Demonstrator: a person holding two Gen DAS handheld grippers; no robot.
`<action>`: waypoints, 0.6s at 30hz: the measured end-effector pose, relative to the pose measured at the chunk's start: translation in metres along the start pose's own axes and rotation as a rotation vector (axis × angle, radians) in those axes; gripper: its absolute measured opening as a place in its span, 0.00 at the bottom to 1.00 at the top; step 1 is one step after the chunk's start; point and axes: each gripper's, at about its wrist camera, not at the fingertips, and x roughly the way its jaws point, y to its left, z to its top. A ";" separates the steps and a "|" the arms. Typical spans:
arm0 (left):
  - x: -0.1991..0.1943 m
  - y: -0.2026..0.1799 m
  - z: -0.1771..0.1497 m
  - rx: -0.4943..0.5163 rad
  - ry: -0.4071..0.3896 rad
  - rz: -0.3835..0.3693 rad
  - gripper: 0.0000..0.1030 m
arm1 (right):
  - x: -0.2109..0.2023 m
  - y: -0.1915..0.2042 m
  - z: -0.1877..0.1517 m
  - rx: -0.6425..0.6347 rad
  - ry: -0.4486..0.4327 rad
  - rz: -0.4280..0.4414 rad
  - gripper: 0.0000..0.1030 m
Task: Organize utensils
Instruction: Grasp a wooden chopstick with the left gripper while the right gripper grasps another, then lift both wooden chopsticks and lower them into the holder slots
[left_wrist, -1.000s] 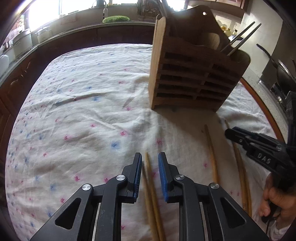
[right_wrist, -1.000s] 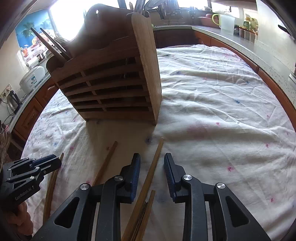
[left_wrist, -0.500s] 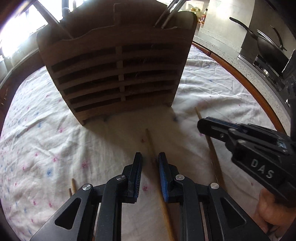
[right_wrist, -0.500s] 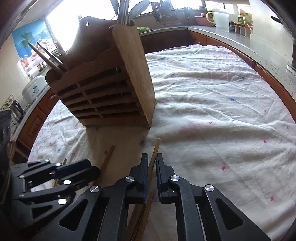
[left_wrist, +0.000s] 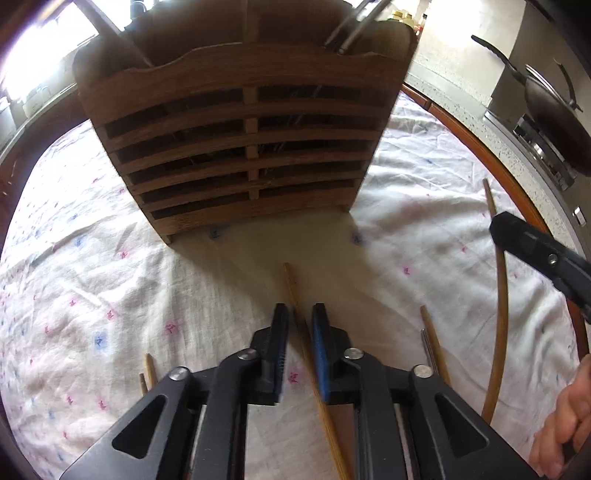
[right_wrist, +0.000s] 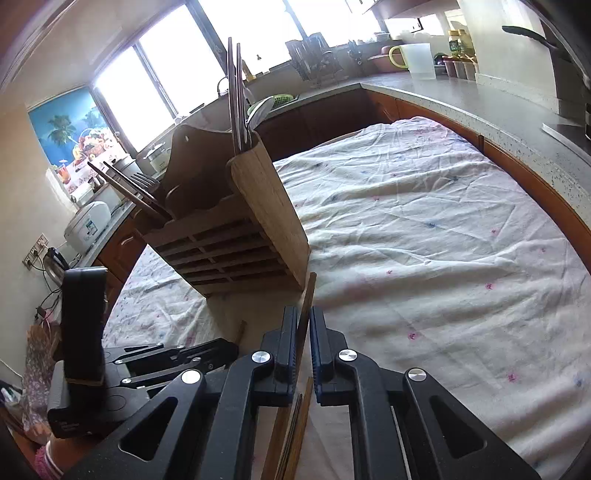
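Note:
A slatted wooden utensil holder (left_wrist: 243, 147) (right_wrist: 229, 251) stands on the flowered tablecloth with cutlery and dark chopsticks sticking out of it. My right gripper (right_wrist: 303, 314) is shut on a wooden chopstick (right_wrist: 308, 291), held off the cloth with its tip near the holder's corner. The left wrist view shows that gripper (left_wrist: 517, 240) and its chopstick (left_wrist: 500, 295) at the right. My left gripper (left_wrist: 300, 310) hangs low in front of the holder, jaws narrowly apart. Another chopstick (left_wrist: 293, 284) lies on the cloth between them, untouched by the pads.
More chopsticks lie on the cloth: a pair (left_wrist: 430, 339) right of my left gripper, two tips (left_wrist: 149, 369) to its left, some (right_wrist: 295, 424) under my right gripper. A wok (left_wrist: 554, 122) sits on the stove beyond the table edge. A rice cooker (right_wrist: 88, 225) stands on the counter.
My right gripper closed on a chopstick and lifted it off the cloth. My left gripper moved from a pair of chopsticks to a single one in front of the holder.

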 end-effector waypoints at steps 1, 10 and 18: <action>0.000 -0.002 -0.002 0.018 -0.004 0.020 0.16 | -0.003 -0.001 0.000 0.002 -0.006 -0.001 0.07; -0.029 -0.009 -0.022 0.017 -0.111 -0.009 0.04 | -0.030 -0.002 -0.002 0.017 -0.045 0.011 0.06; -0.131 0.016 -0.054 -0.076 -0.337 -0.123 0.04 | -0.068 0.024 0.007 -0.024 -0.129 0.074 0.05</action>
